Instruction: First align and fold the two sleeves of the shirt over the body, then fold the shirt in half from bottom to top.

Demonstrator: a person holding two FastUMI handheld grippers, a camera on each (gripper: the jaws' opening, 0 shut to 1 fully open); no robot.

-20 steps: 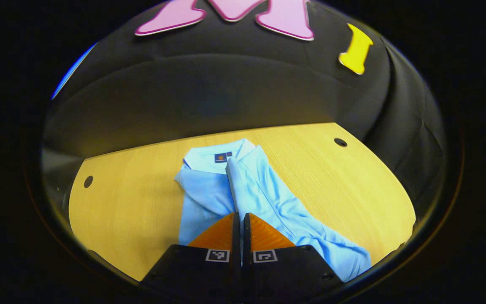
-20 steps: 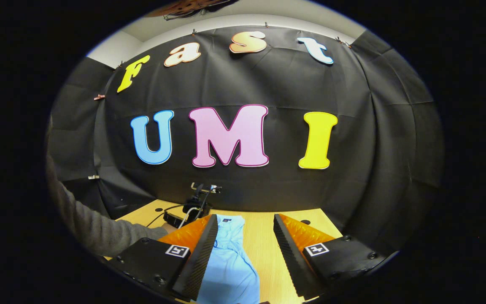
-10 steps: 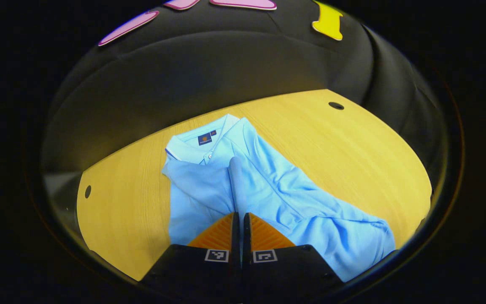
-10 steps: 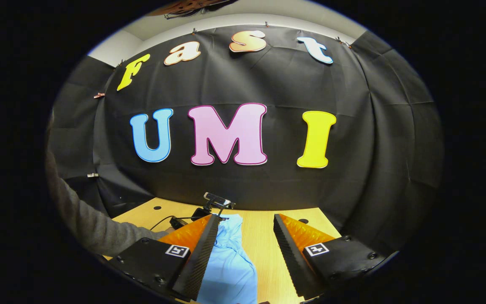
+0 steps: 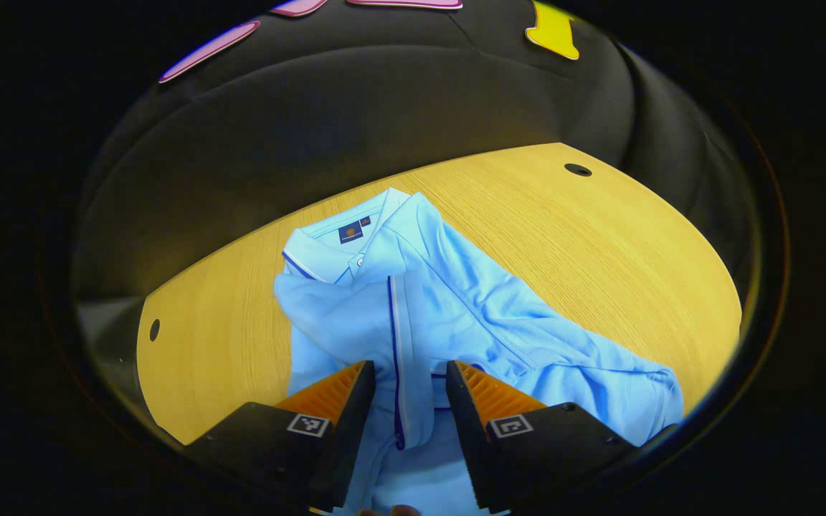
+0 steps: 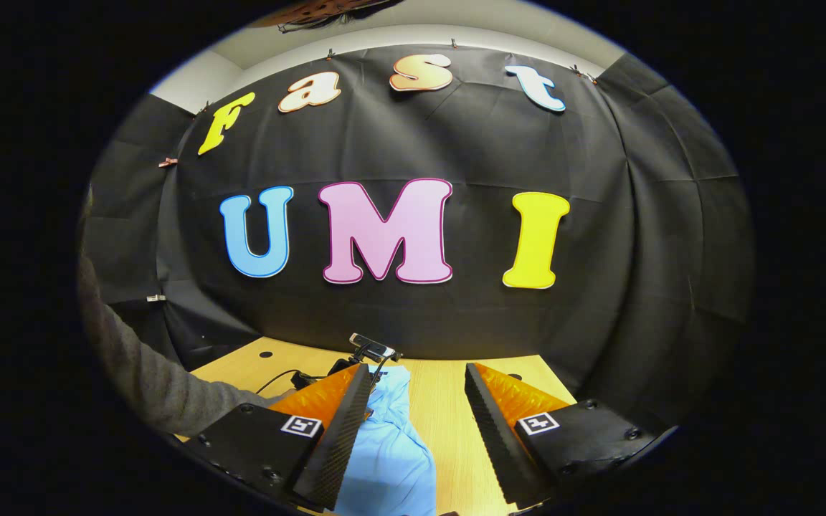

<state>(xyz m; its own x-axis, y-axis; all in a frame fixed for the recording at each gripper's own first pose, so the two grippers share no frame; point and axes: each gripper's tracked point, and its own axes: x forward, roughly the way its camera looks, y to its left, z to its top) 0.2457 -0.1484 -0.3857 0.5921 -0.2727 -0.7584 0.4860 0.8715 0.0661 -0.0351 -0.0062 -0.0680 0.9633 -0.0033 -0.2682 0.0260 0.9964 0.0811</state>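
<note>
A light blue polo shirt (image 5: 449, 315) lies on the wooden table (image 5: 599, 236), collar toward the far wall. One sleeve (image 5: 402, 373), edged with a dark stripe, lies folded over the body. My left gripper (image 5: 402, 383) hovers open just above it, the sleeve's end lying loose between the fingers. The other sleeve trails toward the near right. In the right gripper view the shirt (image 6: 391, 444) shows low between the fingers of my right gripper (image 6: 413, 401), which is held open and well above the table. The top of the left gripper (image 6: 370, 347) peeks out beyond the right gripper's left finger.
The table has round cable holes at the far right (image 5: 578, 170) and near left (image 5: 154, 330). A person's grey sleeve (image 6: 148, 380) reaches in from the left of the right gripper view. The black cloth wall stands close behind the table.
My left gripper has opened and let go of the sleeve, which now lies flat on the shirt's body. The right gripper has stayed almost still.
</note>
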